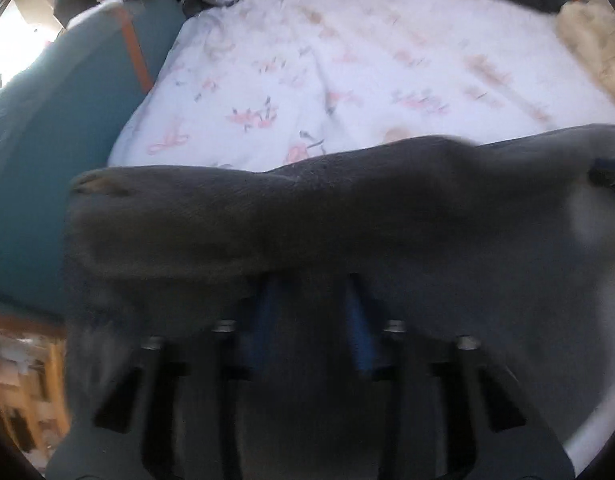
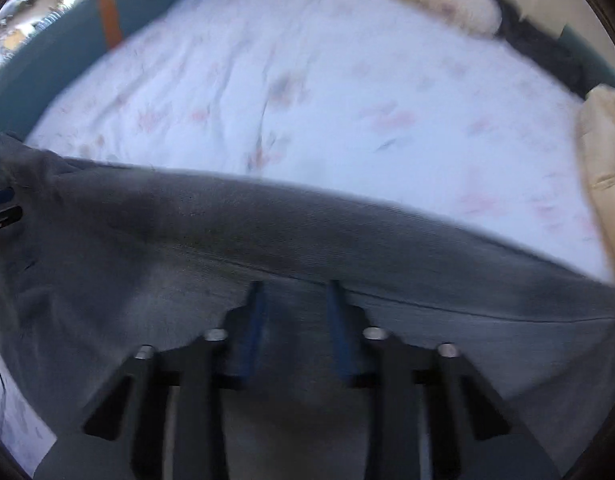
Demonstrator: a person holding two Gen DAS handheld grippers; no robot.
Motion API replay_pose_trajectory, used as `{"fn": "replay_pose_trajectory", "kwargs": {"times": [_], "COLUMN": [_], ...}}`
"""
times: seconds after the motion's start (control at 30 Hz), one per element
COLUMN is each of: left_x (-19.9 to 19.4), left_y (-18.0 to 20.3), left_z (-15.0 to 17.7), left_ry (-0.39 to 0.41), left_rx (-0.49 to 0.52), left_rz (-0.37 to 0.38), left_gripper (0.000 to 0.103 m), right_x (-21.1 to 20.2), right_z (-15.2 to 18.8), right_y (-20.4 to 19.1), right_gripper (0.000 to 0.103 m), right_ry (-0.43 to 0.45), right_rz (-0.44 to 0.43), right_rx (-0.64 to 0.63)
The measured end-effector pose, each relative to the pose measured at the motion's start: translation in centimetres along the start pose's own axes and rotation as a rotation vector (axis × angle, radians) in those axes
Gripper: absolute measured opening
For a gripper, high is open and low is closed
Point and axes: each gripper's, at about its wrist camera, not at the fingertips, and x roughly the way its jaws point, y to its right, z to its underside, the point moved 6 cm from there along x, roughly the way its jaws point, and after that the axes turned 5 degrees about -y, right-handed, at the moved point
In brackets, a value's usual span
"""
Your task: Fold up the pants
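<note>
Closest in, the left claw (image 1: 313, 280) has its two blue fingers (image 1: 267, 312) set a narrow gap apart, their tips lost under a thick fold of the grey pants (image 1: 267, 216), so I cannot tell whether they actually pinch the cloth. The right claw (image 2: 295, 286) looks much the same: blue fingers (image 2: 255, 320) a little apart, tips meeting a seam of the pants (image 2: 307, 232), and the blur hides whether they have a hold. The pants stretch sideways between the two claws, along the near edge of the bed, bunched into a rolled ridge in front of the left claw and lying flatter in front of the right one. Beyond that ridge spreads a white bedsheet (image 2: 307, 100) with faint pink flowers, creased down the middle. At the bed's far edge lies a cream fluffy blanket (image 2: 447, 4), and a teal padded surround (image 1: 47, 140) runs along the left edge.
</note>
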Motion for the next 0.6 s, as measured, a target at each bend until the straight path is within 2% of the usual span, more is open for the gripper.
{"fn": "replay_pose_trajectory", "kwargs": {"times": [0.07,0.1,0.13,0.17,0.23,0.27,0.3,0.33,0.37,0.47,0.6], "left_x": [2.0,2.0,1.7,1.3,0.0,-0.6,-1.2,-2.0,-2.3,-3.9,-4.0], "left_y": [-1.2,-2.0,-2.1,-2.2,-1.9,-1.6,-1.2,-0.8,-0.5,0.5,1.1], "left_z": [-1.1,-1.5,-1.3,-1.3,-1.0,-0.6,-0.3,0.2,0.2,1.7,2.8], "left_ry": [-0.008,0.001,0.003,-0.001,0.031,0.038,0.050,0.070,0.088,0.153,0.152], "left_rx": [-0.064,-0.128,-0.185,-0.214,-0.229,-0.221,-0.210,-0.193,-0.169,-0.105,-0.131], "left_rz": [-0.048,-0.032,-0.028,-0.038,-0.052,-0.013,0.027,0.055,0.069,0.090,0.117], "left_gripper": [0.025,0.025,0.025,0.025,0.026,0.032,0.033,0.034,0.036,0.043,0.043], "right_x": [0.2,0.0,-0.1,0.0,-0.6,-1.2,-2.4,-4.1,-6.2,-10.7,-13.3], "right_z": [-2.1,-3.2,-3.9,-4.2,-4.2,-3.9,-3.3,-1.9,0.1,6.2,15.0], "right_y": [0.1,0.7,1.7,2.2,2.6,3.0,3.2,3.8,5.1,10.7,21.5], "right_gripper": [0.026,0.026,0.026,0.027,0.027,0.027,0.027,0.029,0.039,0.053,0.061], "right_ry": [0.068,0.099,0.109,0.116,0.116,0.123,0.140,0.172,0.200,0.260,0.282], "right_rz": [0.076,0.134,0.153,0.145,0.073,0.063,0.059,0.054,0.059,0.059,0.141], "right_rx": [0.018,0.070,0.113,0.164,0.222,0.226,0.227,0.238,0.258,0.365,0.644]}}
